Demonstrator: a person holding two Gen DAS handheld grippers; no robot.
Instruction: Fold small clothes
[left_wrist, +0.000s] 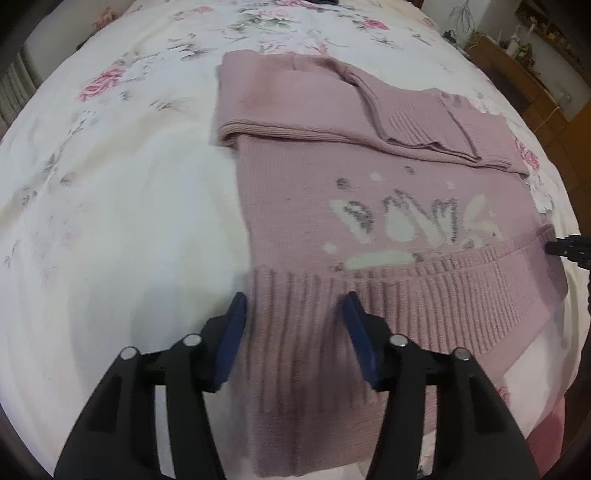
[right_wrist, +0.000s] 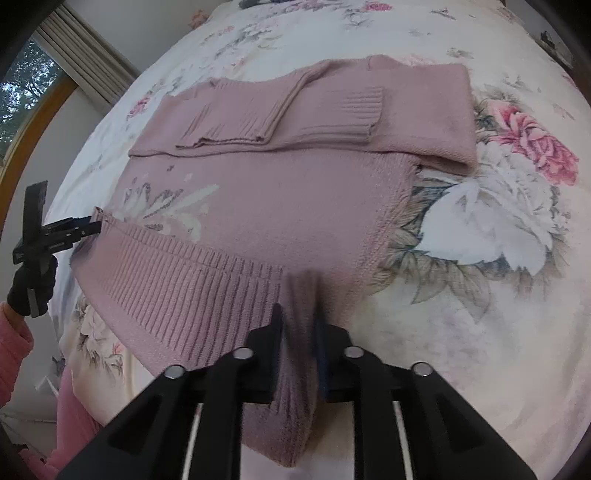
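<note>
Because the pink knitted sweater (left_wrist: 369, 221) is soft and thick, its ribbed hem (left_wrist: 424, 291) is the best hold. It lies flat on the flowered bedspread (left_wrist: 110, 184), sleeves folded across the far part. The left gripper (left_wrist: 295, 306) straddles the near hem unclenched; the right gripper (right_wrist: 299, 314) is pinched on it. A window (right_wrist: 22, 85) is far left.

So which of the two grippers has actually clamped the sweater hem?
The right gripper: its fingers pinch the ribbed hem. The left gripper straddles it, open.
</note>
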